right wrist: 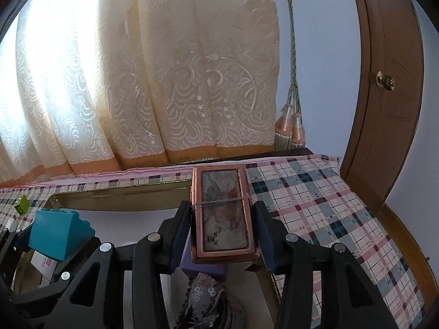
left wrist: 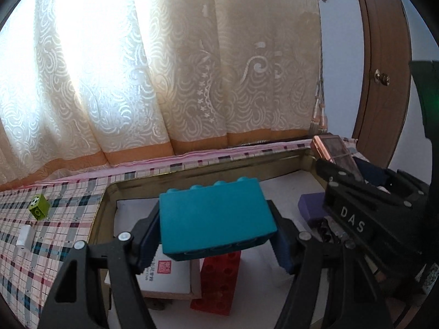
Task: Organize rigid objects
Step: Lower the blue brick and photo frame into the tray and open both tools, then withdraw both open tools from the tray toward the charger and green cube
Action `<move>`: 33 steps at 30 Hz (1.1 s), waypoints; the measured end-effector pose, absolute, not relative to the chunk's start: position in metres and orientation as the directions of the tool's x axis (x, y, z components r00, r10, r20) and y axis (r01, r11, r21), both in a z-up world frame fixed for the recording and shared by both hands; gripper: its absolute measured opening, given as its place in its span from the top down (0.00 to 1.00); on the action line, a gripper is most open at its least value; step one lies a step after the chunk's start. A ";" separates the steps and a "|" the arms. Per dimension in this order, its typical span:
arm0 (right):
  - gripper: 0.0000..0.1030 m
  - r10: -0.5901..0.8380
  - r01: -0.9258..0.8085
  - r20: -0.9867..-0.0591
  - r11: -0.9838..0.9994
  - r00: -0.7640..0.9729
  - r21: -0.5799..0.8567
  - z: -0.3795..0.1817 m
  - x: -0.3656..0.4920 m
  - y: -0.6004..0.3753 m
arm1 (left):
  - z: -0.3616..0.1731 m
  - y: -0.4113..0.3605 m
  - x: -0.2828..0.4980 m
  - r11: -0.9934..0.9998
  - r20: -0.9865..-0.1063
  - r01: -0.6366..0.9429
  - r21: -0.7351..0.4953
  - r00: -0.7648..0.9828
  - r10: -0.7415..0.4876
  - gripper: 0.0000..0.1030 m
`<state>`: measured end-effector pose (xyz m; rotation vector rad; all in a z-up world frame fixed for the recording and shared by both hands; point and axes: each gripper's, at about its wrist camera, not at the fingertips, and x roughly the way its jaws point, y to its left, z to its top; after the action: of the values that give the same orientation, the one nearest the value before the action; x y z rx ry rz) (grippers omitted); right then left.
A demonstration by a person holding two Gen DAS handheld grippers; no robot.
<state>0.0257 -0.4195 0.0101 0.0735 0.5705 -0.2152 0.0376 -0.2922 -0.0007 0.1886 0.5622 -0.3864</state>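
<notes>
My left gripper (left wrist: 216, 235) is shut on a teal toy brick (left wrist: 215, 216) and holds it above a gold-rimmed tray (left wrist: 142, 182). A red toy brick (left wrist: 219, 282) and a white booklet (left wrist: 167, 277) lie in the tray below it. My right gripper (right wrist: 223, 235) is shut on a copper-framed picture box (right wrist: 223, 213) with a rubber band around it, held over the tray's right end (right wrist: 123, 192). The teal brick also shows in the right wrist view (right wrist: 59, 233). The right gripper shows in the left wrist view (left wrist: 356, 205), still holding the copper box (left wrist: 333, 152).
A purple block (left wrist: 311, 208) and a dark sequined piece (right wrist: 205, 293) lie in the tray. A green cube (left wrist: 39, 205) and a small white cylinder (left wrist: 25, 235) sit on the plaid tablecloth (right wrist: 315, 205) left of the tray. A curtain and a wooden door stand behind.
</notes>
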 end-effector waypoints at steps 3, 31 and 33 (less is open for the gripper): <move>0.52 -0.140 0.187 -0.566 0.982 0.812 0.025 0.009 0.029 -0.418 | -0.001 -0.294 0.038 0.904 -0.563 0.420 0.078 0.767 -0.308 0.32; 0.15 -0.214 0.291 -0.327 0.934 0.920 0.206 0.027 -0.029 -0.445 | 0.022 -0.242 0.012 0.953 -0.397 0.285 0.102 0.890 -0.223 0.00; 0.15 -0.244 0.302 -0.291 0.937 0.925 0.177 0.029 -0.035 -0.439 | 0.022 -0.231 0.010 0.963 -0.365 0.241 0.118 0.913 -0.184 0.00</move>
<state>-0.0351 -0.4394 0.0294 0.2221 0.2694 -0.2823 0.0101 -0.2312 0.0220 0.1619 0.3596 -0.2198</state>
